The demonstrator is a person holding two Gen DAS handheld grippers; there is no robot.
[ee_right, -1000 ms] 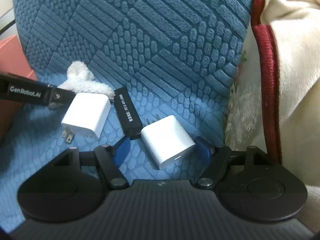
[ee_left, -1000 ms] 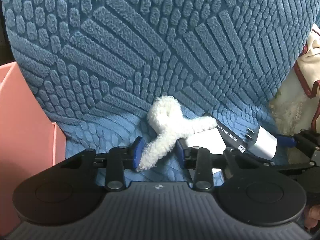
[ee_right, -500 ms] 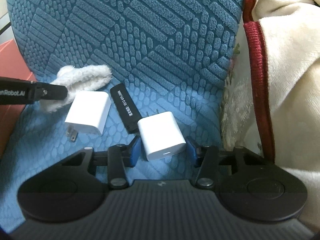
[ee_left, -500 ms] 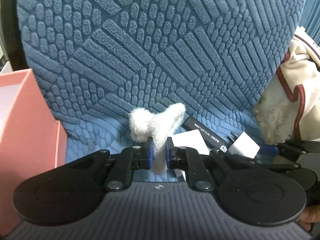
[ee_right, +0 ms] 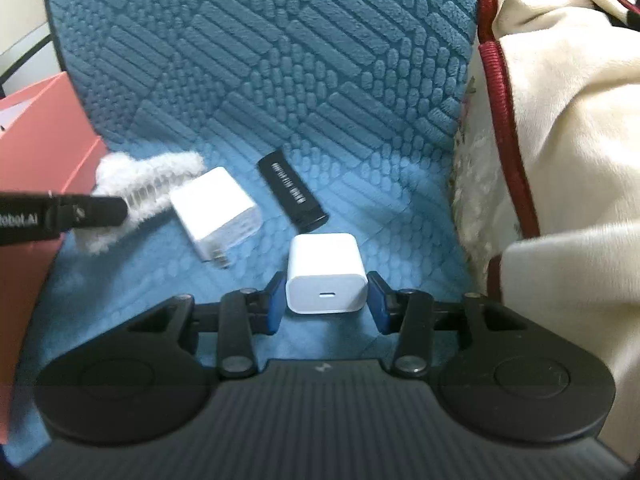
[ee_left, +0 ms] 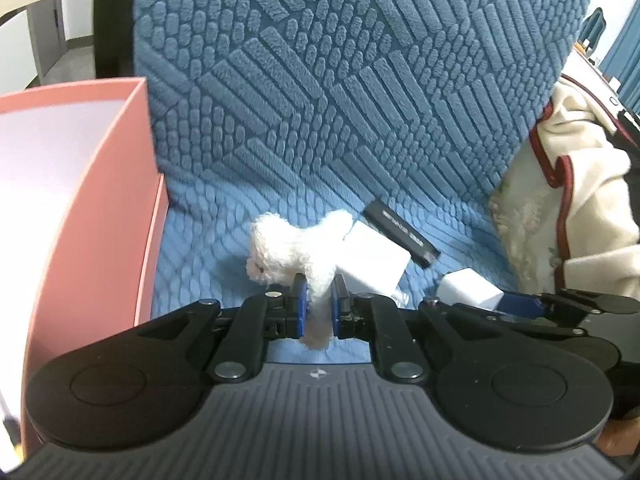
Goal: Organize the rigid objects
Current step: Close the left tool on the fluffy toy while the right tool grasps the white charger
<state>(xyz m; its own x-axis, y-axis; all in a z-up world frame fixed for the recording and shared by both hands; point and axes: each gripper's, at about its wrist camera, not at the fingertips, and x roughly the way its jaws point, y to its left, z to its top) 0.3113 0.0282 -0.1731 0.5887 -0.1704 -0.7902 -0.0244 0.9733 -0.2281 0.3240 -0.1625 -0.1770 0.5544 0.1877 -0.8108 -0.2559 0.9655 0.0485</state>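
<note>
My left gripper [ee_left: 318,312] is pinching the soft, light fluffy tie [ee_left: 296,252] mid-strand, while my right gripper [ee_right: 326,304] is bracketing the stiff, smooth charger [ee_right: 326,272], jaws unclosed.

I see a blue textured fabric seat cushion [ee_left: 360,120], a cream blanket with dark red trim [ee_right: 560,140] beside it, and teal curtains [ee_left: 624,48] behind.

Both wrist views look forward, close (sharing the blue cushion [ee_left: 360,120]).
</note>
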